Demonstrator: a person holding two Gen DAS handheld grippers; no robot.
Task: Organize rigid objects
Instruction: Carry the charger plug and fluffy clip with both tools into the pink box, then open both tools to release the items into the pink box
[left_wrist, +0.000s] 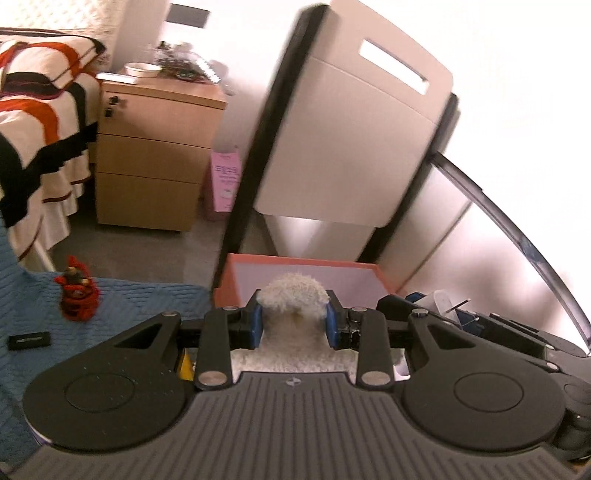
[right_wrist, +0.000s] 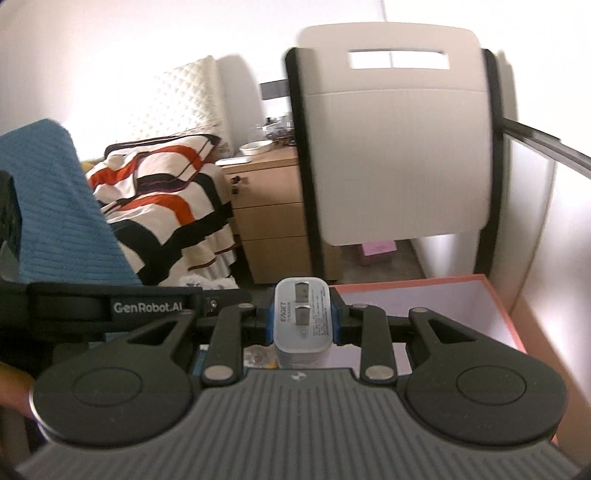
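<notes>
The left gripper (left_wrist: 293, 325) has its blue pads pressed into a white fluffy plush object (left_wrist: 293, 295), held above the near edge of a salmon-pink open box with a pale lilac inside (left_wrist: 364, 266).

The right gripper (right_wrist: 303, 320) is clamped on a white rectangular plug-in charger (right_wrist: 303, 317), its 2 flat metal prongs facing the camera. Grey print on the charger's face reads roughly "EAGET"; the smaller lines beside it are too fine to read. The charger sits just left of the same pink box (right_wrist: 498, 295). A black strap at the left carries white lettering, "GenRobot.AI" (right_wrist: 147, 306).

A pink paper bag (left_wrist: 223, 181) with unreadable print stands beside a light wooden 3-drawer cabinet (left_wrist: 151, 166).
</notes>
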